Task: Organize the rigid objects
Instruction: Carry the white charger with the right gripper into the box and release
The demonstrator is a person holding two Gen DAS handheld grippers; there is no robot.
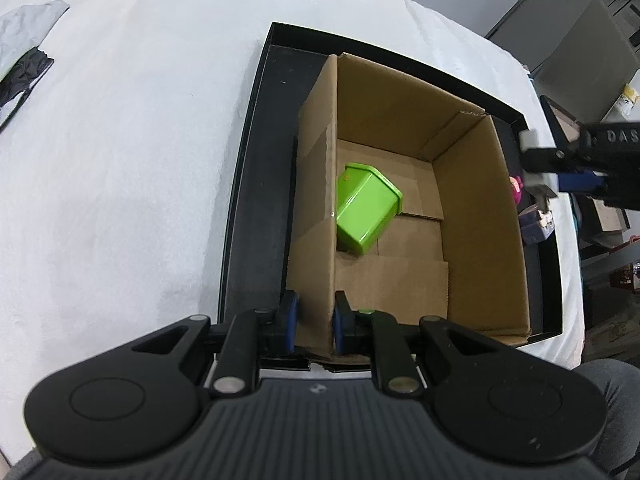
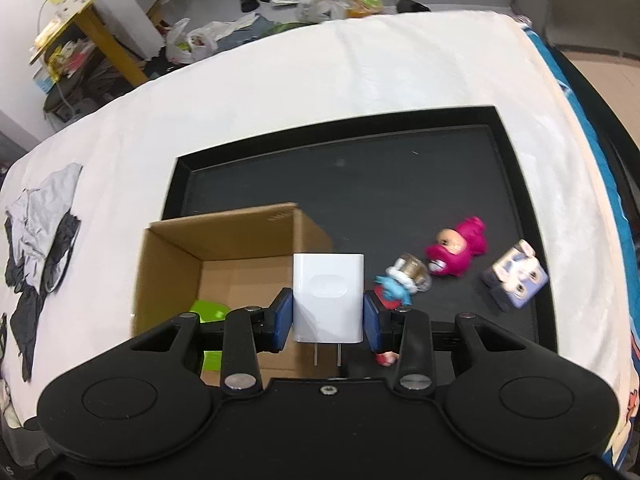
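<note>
An open cardboard box (image 1: pixel 472 216) stands in a black tray (image 1: pixel 256 184) on a white cloth. A green plastic tub (image 1: pixel 364 210) lies on its side inside the box. My left gripper (image 1: pixel 314 322) is shut on the box's left wall near its front corner. My right gripper (image 2: pixel 328 312) is shut on a white plug-in charger (image 2: pixel 328 296), prongs pointing back at the camera, held above the box's right wall (image 2: pixel 224 236). The right gripper also shows in the left wrist view (image 1: pixel 536 164) at the far right.
On the tray (image 2: pixel 360 184) right of the box lie a pink figure (image 2: pixel 456 248), a blue and white figure (image 2: pixel 400 280) and a blue-white cube toy (image 2: pixel 516 278). Grey and black cloth (image 2: pixel 44 232) lies on the left of the white cloth.
</note>
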